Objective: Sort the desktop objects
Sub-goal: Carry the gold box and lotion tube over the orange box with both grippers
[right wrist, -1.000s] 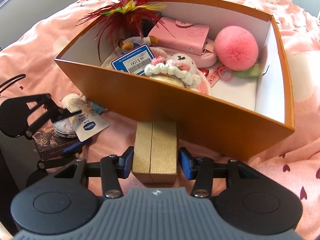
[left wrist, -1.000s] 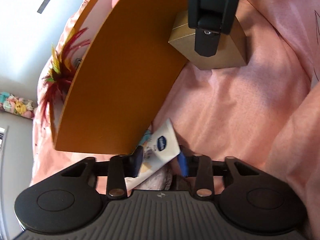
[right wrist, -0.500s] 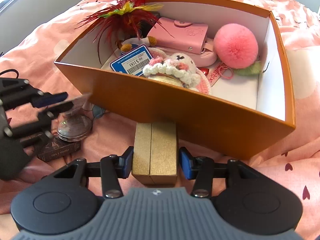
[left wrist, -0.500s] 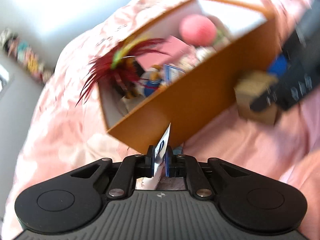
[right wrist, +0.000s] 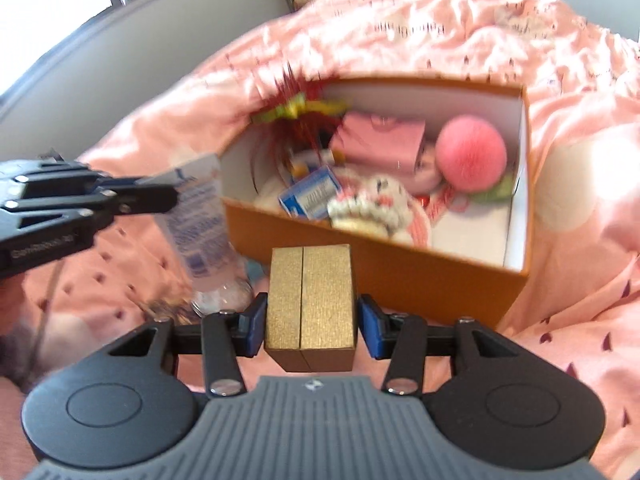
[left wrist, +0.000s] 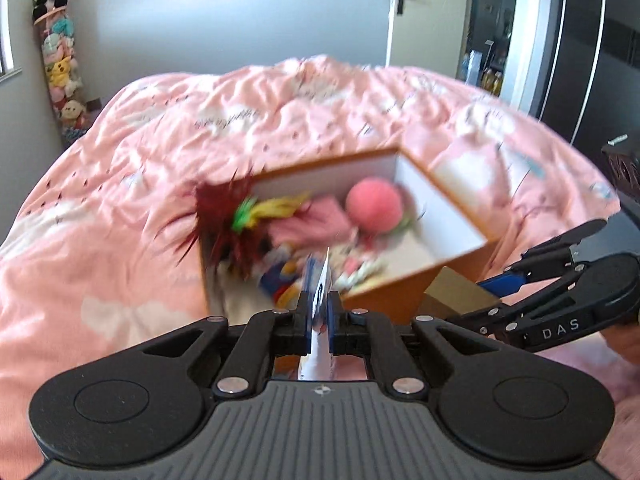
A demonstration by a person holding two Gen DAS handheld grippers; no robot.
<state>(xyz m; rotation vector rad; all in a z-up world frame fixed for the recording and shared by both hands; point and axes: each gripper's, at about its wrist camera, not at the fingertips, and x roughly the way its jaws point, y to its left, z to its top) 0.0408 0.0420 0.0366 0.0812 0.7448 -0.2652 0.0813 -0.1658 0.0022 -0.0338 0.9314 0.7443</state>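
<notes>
Open orange cardboard box (right wrist: 400,256) on pink bedspread (left wrist: 120,208), already crowded: pink pompom (right wrist: 470,154), red feathers (left wrist: 218,216). Right gripper (right wrist: 310,320) clamps stiff gold rectangular box (right wrist: 310,300) by its sides, just before box wall. Left gripper (left wrist: 320,316) pinches light, soft white cream tube (right wrist: 196,216) at its flat end, likely floppy; box wall blocks both.

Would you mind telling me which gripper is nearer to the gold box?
Right. The right gripper has the gold box between its fingers, while the left gripper holds a white tube off to its left.
</notes>
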